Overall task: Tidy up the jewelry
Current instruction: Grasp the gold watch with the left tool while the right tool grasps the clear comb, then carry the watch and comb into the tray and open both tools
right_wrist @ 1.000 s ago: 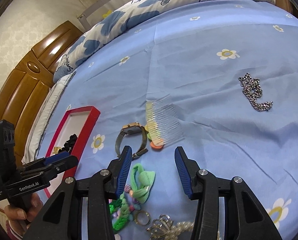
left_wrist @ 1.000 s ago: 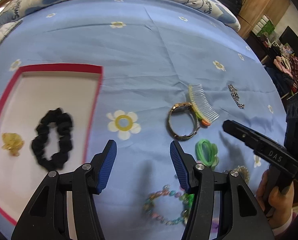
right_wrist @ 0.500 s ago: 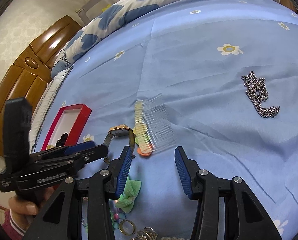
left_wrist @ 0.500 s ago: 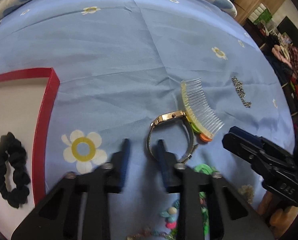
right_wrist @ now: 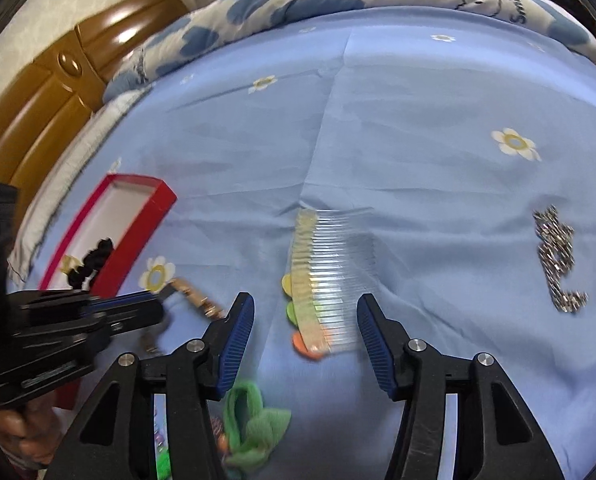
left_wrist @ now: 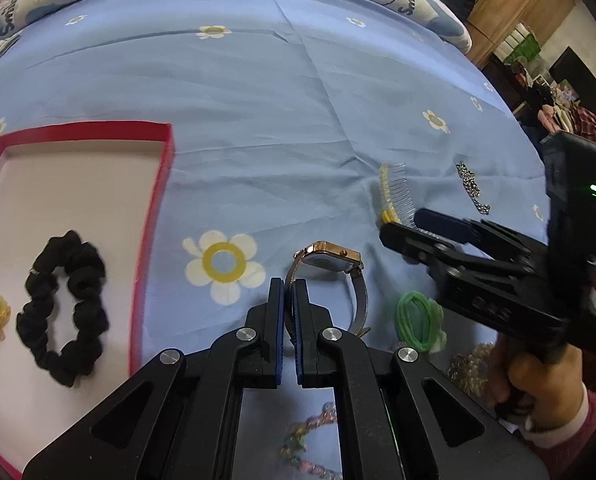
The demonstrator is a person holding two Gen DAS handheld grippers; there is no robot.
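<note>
Clamped on the watch's (left_wrist: 330, 258) thin mesh metal strap, the left gripper (left_wrist: 289, 294) presses its ribbed blue pads together; the gold rectangular case lies just ahead. Left of it, a red-rimmed tray (left_wrist: 153, 216) holds a black ruffled scrunchie (left_wrist: 63, 306).

From the right wrist, the right gripper (right_wrist: 305, 312) is opening, jaws apart and nothing pinched; the clear plastic comb (right_wrist: 330, 268) lies on the sheet between and ahead of its tips. A silver chain (right_wrist: 558, 258) is off to its right.

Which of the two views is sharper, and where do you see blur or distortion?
Left wrist view: sharper; the watch and black scrunchie are crisp, though the fisheye bends the red box. Right wrist view: motion blur smears the hair comb and chain.
</note>
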